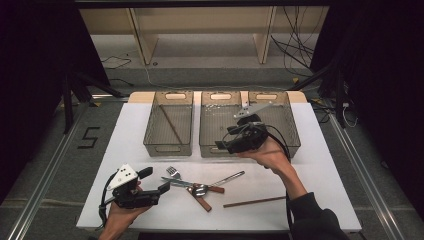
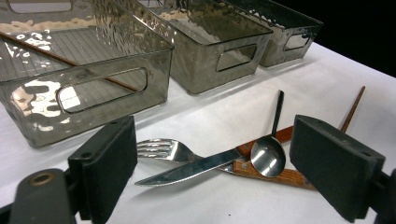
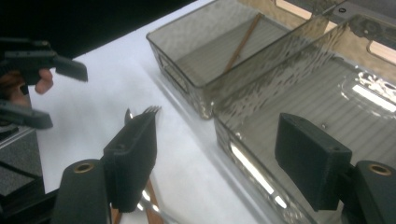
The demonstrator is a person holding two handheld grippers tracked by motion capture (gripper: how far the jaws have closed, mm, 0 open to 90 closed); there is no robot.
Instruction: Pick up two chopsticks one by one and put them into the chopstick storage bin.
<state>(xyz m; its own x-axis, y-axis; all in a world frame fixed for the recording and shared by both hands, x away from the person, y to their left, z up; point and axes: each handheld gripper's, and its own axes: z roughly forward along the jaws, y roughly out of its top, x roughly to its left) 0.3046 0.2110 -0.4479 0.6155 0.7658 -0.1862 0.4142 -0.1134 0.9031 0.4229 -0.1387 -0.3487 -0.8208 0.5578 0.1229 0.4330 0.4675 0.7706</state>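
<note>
A fork (image 1: 173, 172), a steel knife (image 1: 180, 182) and a spoon (image 1: 200, 189) lie crossed in a pile at the table's front middle, some with brown wooden handles (image 1: 202, 202). My left gripper (image 1: 156, 181) rests just left of the pile, open, and its jaws frame the fork (image 2: 161, 149), knife (image 2: 187, 170) and spoon (image 2: 267, 156) without touching them. My right gripper (image 1: 222, 145) hovers open and empty over the front wall of the middle bin (image 1: 207, 146). In the right gripper view, my right gripper (image 3: 219, 135) stands above that bin's wall (image 3: 252, 168).
Three translucent grey bins stand in a row at the back. The left bin (image 1: 167, 148) holds one brown chopstick (image 1: 171, 125). The right bin (image 1: 290, 127) is partly behind my right hand. Another chopstick (image 1: 255, 201) lies on the table right of the pile.
</note>
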